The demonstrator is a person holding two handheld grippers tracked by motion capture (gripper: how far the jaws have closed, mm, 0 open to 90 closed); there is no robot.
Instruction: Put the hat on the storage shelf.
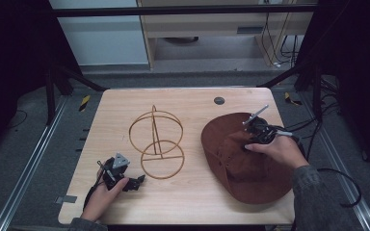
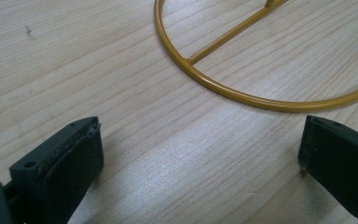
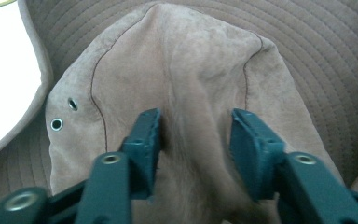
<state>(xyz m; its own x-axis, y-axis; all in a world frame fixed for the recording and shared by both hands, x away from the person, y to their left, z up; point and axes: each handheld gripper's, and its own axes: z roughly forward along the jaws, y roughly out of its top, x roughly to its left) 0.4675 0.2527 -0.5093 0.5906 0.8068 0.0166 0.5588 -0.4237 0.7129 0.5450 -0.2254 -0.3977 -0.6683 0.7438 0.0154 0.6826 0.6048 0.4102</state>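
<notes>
Brown suede hat [image 1: 250, 159] on desk [image 1: 192, 202], right side; its crown fold pinched between right gripper [image 3: 196, 135] fingers. Left gripper [image 2: 200, 158] fingers released, just short of wire stand [image 1: 156, 139]

A lab or test workspace set up for recording. A small light wooden table [image 1: 188, 202] with rounded corners stands inside a frame of black metal struts [image 1: 77, 79] on grey carpet. Silver floor rails [image 1: 26, 166] run past its left and right edges. Black cables [image 1: 339, 185] trail across the floor, and yellow-black hazard tape [image 1: 84, 102] marks it.
</notes>
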